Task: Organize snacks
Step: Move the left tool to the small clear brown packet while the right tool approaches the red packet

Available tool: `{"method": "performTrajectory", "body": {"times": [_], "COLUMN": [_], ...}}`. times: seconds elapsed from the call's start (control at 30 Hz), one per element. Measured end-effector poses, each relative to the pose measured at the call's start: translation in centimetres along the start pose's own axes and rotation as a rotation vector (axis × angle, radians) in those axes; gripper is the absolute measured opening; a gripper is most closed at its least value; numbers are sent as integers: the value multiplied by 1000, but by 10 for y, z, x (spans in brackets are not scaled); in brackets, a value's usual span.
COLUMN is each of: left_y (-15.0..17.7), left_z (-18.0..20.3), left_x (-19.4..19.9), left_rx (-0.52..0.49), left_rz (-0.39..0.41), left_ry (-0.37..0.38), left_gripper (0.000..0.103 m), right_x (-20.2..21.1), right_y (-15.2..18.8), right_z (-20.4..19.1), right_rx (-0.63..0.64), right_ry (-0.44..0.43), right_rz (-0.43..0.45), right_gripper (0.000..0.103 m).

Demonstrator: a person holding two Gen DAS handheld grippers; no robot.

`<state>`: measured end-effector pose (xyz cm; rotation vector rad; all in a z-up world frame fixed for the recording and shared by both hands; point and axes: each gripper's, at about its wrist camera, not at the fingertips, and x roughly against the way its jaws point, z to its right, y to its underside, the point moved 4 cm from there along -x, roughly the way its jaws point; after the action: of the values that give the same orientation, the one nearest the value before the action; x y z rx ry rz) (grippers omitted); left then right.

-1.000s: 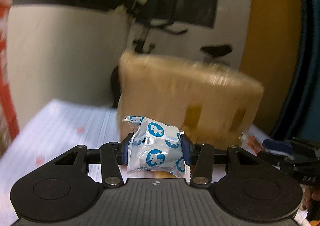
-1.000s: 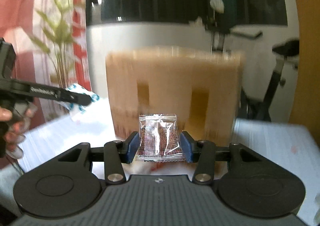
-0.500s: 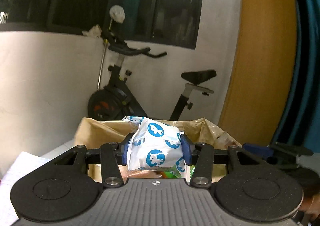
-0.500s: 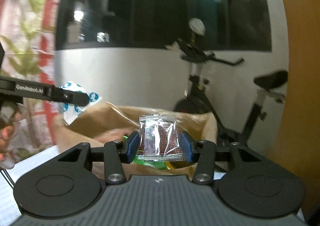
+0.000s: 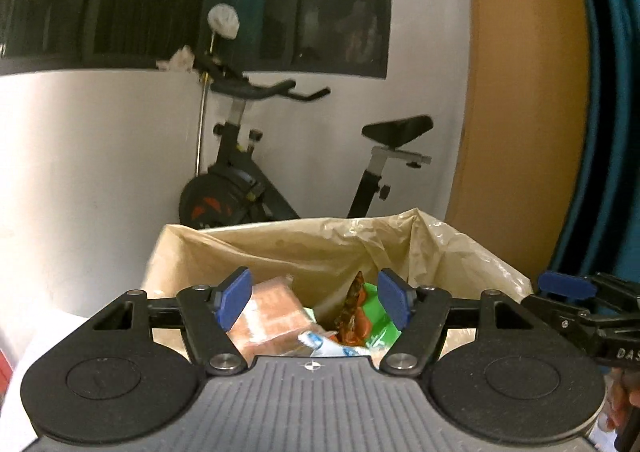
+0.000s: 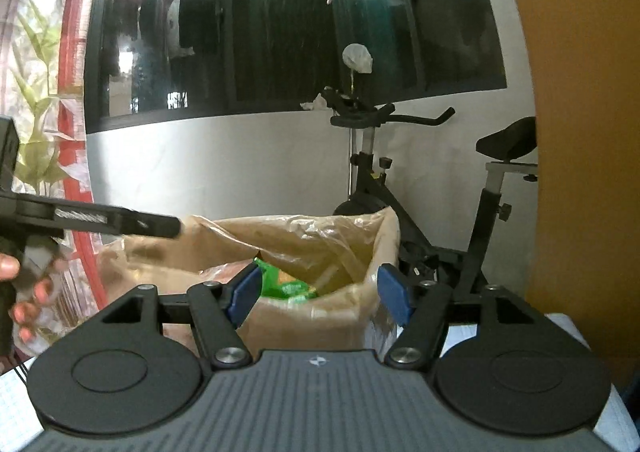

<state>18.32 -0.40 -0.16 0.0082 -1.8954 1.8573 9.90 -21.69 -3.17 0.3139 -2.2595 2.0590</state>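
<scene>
Several snack packets [image 5: 276, 316] inside plastic-lined box [image 5: 280, 248]; green pack [image 6: 286, 284] visible.

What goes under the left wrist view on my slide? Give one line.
Left gripper open above the lined box, its white-and-blue packet dropped among the snacks inside.

Bag mouth [image 5: 320, 240] open above snacks [image 5: 348, 312]; right gripper [image 5: 560, 284] seemingly crowds rim.

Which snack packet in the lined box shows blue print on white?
The white-and-blue packet at the near edge, just past the open left gripper; the others are a brown block, a green pack and a reddish-brown wrapper.
</scene>
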Motion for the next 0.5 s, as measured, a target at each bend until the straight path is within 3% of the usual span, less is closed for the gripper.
{"method": "performTrajectory", "body": {"times": [0.23, 0.37, 0.5], "left_y": [26, 56, 93], "left_z": [-18, -32, -37], "left_x": [56, 65, 55], "left_rx": [-8, 58, 100], "left_rz": [16, -59, -153], "left_ry": [5, 6, 17], "left_gripper": [71, 70, 55], "right_x": [33, 34, 23], "right_y": [35, 62, 90], "right_z": [1, -5, -12], "right_rx": [-33, -41, -80], "right_ry": [27, 27, -2], "right_rz": [-30, -100, -183], "right_gripper": [67, 67, 67]}}
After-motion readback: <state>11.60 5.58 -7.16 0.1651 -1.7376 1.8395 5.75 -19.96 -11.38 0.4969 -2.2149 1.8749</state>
